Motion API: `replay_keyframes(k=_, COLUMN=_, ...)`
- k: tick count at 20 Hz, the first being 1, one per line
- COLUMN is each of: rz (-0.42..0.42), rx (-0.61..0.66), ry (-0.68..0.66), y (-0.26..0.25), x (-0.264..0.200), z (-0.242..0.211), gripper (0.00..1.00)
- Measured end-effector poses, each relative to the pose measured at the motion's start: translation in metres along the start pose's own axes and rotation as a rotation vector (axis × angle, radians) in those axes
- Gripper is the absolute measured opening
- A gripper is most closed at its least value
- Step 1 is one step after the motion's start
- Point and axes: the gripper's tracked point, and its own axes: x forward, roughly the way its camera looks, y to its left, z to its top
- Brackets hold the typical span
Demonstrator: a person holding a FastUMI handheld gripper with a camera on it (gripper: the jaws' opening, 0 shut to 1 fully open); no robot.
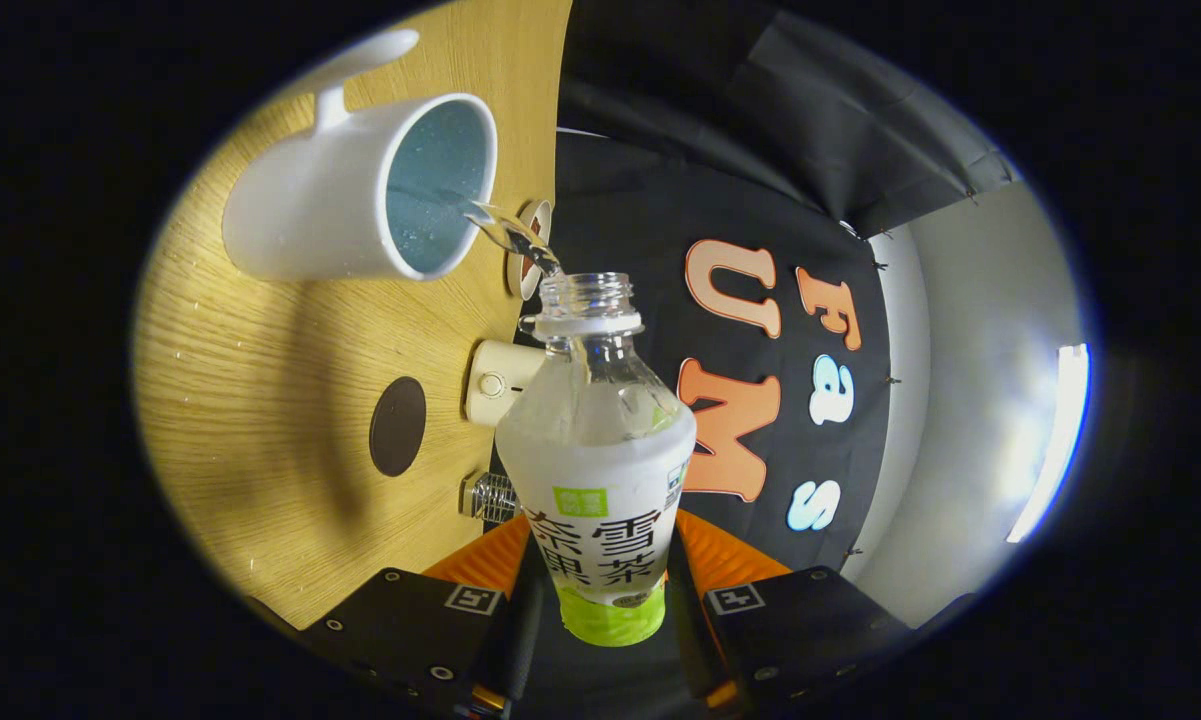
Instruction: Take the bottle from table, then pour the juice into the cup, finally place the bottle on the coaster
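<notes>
My gripper (pixel 600 600) is shut on a clear plastic bottle (pixel 596 440) with a white and green label, held by its lower body between both fingers. The view is rolled on its side, so the bottle is tipped over the table. Its neck is uncapped, and a clear stream (pixel 508 232) runs from the mouth into the white mug (pixel 350 195) just beyond it. The mug has a blue inside and stands on the wooden table (pixel 260 420). A dark round coaster (pixel 397 426) lies on the wood, nearer to me than the mug and beside the bottle's shoulder.
A cream-coloured box with a round button (pixel 495 382) sits at the table's edge next to the bottle. A small metal spring-like piece (pixel 490 497) is near it. A small round object (pixel 532 250) lies behind the stream. Past the edge hangs the black cloth wall.
</notes>
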Motion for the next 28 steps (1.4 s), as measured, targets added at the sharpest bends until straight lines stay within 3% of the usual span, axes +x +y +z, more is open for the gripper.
replay_keyframes(k=28, rz=0.009, rx=-0.044, ry=-0.032, y=-0.0061, x=-0.0023, z=0.0051, gripper=0.6)
